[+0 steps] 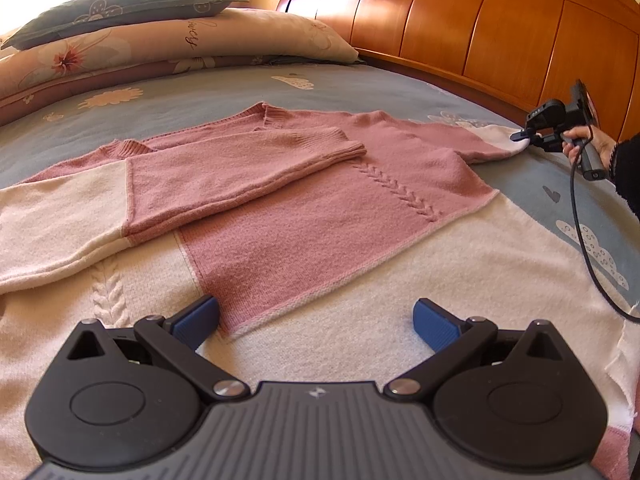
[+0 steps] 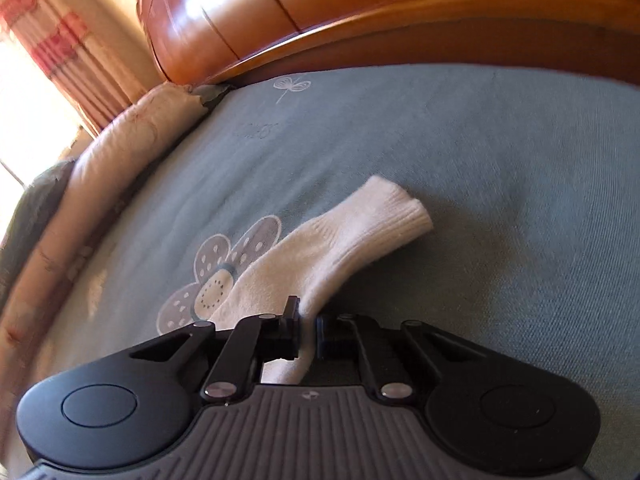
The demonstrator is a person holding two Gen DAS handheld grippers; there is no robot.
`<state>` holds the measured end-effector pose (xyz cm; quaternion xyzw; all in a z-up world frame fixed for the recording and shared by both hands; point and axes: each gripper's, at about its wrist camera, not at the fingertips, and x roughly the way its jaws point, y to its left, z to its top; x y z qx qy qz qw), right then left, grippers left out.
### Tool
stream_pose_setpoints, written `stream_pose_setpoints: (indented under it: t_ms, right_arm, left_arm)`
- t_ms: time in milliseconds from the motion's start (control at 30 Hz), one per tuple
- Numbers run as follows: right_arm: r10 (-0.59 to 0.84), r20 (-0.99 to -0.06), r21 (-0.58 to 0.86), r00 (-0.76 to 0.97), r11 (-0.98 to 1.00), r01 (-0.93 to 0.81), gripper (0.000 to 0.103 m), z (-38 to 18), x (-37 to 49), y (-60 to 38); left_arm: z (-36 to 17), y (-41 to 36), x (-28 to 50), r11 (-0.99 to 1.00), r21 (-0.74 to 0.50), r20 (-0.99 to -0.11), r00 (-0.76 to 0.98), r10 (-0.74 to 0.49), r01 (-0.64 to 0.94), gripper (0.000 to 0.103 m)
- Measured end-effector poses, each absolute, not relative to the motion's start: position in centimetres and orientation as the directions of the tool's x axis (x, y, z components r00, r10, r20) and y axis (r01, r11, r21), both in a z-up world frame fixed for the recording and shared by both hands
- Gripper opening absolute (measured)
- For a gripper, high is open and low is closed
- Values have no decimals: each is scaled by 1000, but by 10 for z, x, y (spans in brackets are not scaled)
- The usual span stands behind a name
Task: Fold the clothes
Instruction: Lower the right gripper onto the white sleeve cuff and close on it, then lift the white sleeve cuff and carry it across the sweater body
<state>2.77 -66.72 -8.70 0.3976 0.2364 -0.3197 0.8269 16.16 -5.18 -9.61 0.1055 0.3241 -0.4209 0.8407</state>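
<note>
A pink and cream knitted sweater (image 1: 304,200) lies spread flat on the bed (image 1: 192,100), whose blue-grey cover carries white flower and cloud prints. Its near sleeve (image 1: 224,168) is folded across the chest, with the ribbed pink cuff lying close to the V-neck collar (image 1: 276,114), while the cream lower part of the body stretches toward the left wrist camera. The left gripper (image 1: 316,324) hovers just above that cream part, its blue-padded fingers (image 1: 434,326) spread wide apart with nothing between them. At the far side of the sweater, the other sleeve reaches out toward the wooden headboard (image 1: 480,32); its cream end is clamped in the right gripper (image 1: 524,136), which a hand (image 1: 588,144) in a dark sleeve holds by its handle, a black cable (image 1: 580,240) trailing down from it. In the right wrist view, the right gripper (image 2: 308,330) is pinched tight on the cream sleeve (image 2: 320,248), and the ribbed cuff (image 2: 396,208) beyond it rests on the bed cover beside a printed flower. Two pillows (image 1: 132,20) are stacked at the far left near a sunlit curtain (image 2: 52,40).
</note>
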Motion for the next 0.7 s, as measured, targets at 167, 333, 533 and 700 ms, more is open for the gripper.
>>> stream_pose_setpoints:
  t_ms: [167,333,533,700]
  right_arm:
    - [-365,-660,422,656,543,726,9,-55,41,-644]
    - [-382,-647,352,660,618,703,9,-15,51,-615]
    - [-376,-622,278,687,714,642,9,33,71,-567]
    - [-349,-600,220,720,793,567,9,66,95,-518]
  left_arm:
    - [-96,-53,161,620,-84,-636,437,-636,780,102]
    - [-97,-51,161,616,-86,-635,434,-639,783,102]
    - [-96,-53,161,612,-68,-647,433,-628,788,102]
    - [-92,-55,161,617,-62,-670,426,-608,784,102]
